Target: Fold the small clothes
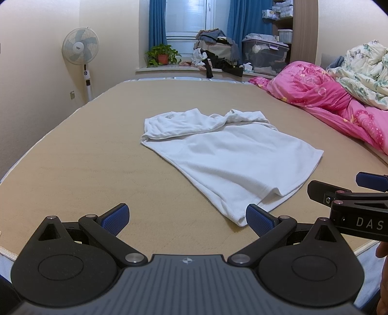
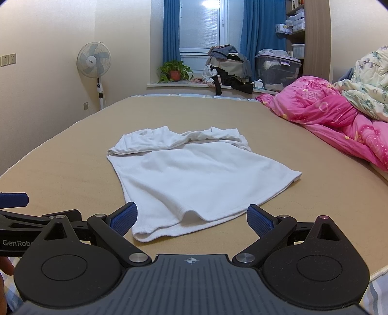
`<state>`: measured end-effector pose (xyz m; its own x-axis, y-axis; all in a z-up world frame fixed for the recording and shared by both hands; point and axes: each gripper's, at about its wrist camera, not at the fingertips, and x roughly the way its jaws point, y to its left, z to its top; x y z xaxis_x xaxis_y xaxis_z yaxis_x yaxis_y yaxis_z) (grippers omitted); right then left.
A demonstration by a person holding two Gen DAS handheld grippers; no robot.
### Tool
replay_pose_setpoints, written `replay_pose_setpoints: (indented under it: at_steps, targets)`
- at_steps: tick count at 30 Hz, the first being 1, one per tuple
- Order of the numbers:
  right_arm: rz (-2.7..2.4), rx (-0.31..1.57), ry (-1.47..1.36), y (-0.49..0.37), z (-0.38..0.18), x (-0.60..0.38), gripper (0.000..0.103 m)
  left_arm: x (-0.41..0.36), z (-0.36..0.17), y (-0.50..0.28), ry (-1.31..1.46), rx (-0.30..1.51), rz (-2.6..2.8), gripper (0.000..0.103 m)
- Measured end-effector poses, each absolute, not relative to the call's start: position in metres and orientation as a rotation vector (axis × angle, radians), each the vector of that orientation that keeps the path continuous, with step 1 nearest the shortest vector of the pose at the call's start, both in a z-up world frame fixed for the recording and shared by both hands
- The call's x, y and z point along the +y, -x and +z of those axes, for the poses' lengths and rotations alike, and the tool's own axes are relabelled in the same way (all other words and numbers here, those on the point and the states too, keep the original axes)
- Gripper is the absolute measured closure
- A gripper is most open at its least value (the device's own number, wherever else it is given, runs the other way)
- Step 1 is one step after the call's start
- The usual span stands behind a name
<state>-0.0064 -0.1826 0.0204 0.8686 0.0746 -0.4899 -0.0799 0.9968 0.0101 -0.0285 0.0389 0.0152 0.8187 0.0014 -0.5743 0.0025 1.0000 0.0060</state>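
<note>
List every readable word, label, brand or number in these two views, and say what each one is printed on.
"DAS" – white letters on the black body of the right gripper, cut off at the left wrist view's edge.
"GenRob" – white letters on the black body of the left gripper, cut off behind the right gripper's own linkage.
Badge on the standing fan: too small to read.
Labels on the shelf boxes and the clear storage bin: too blurred to read.

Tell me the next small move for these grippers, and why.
Probably ease both forward to the shirt's near hem. Left gripper and right gripper are both open and empty, the hem lies just ahead of them on the bed, and the far end is already folded over.
</note>
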Motion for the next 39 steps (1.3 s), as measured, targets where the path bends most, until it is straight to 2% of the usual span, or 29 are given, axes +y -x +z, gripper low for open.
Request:
replay_pose_setpoints:
  at_steps: [6, 9, 12, 13, 15, 17, 19, 20, 21, 22, 24, 25, 30, 34, 39]
  targets:
    - [0.082, 0.514, 0.014, 0.007, 0.02, -0.184, 0.008, 0.043, 0.015, 0.031, -0.01, 0.607, -0.001, 0.001]
    - [0.077, 0.511, 0.039, 0.006, 0.02, -0.183, 0.009, 0.04, 0.018, 0.033, -0.033, 0.55, 0.014, 0.001]
    - [0.075, 0.486, 0.039, 0.007, 0.023, -0.189, 0.017, 0.039, 0.019, 0.037, -0.055, 0.523, 0.014, 0.002]
    - [0.076, 0.465, 0.034, 0.008, 0.028, -0.196, 0.018, 0.04, 0.019, 0.036, -0.074, 0.51, 0.016, 0.005]
    - [0.076, 0.435, 0.038, 0.005, 0.038, -0.205, 0.021, 0.041, 0.017, 0.035, -0.104, 0.492, 0.014, 0.018]
    - [0.098, 0.388, 0.064, 0.0, 0.052, -0.222, 0.028, 0.043, 0.014, 0.031, -0.088, 0.535, -0.003, 0.041]
    - [0.097, 0.343, 0.109, -0.006, 0.06, -0.233, 0.034, 0.044, 0.011, 0.028, -0.081, 0.572, -0.019, 0.05]
    - [0.087, 0.319, 0.134, -0.01, 0.061, -0.24, 0.042, 0.043, 0.007, 0.027, -0.055, 0.607, -0.032, 0.055]
    - [0.081, 0.307, 0.141, -0.014, 0.059, -0.247, 0.047, 0.041, 0.005, 0.025, -0.042, 0.621, -0.045, 0.057]
    - [0.071, 0.302, 0.12, -0.017, 0.052, -0.26, 0.055, 0.039, 0.002, 0.024, -0.045, 0.627, -0.054, 0.057]
    - [0.033, 0.368, 0.078, -0.027, 0.037, -0.273, 0.059, 0.037, -0.002, 0.02, -0.044, 0.64, -0.068, 0.057]
    - [0.015, 0.401, 0.056, -0.031, 0.034, -0.279, 0.067, 0.036, -0.004, 0.016, -0.048, 0.651, -0.075, 0.057]
    - [0.029, 0.363, 0.029, -0.029, 0.029, -0.295, 0.066, 0.032, -0.013, -0.02, -0.028, 0.725, -0.068, 0.054]
    - [0.06, 0.384, -0.026, -0.036, 0.026, -0.31, 0.061, 0.029, -0.028, -0.063, 0.087, 0.827, -0.049, 0.043]
    - [0.056, 0.397, -0.047, -0.043, 0.03, -0.311, 0.059, 0.023, -0.062, -0.108, 0.222, 0.966, -0.004, 0.043]
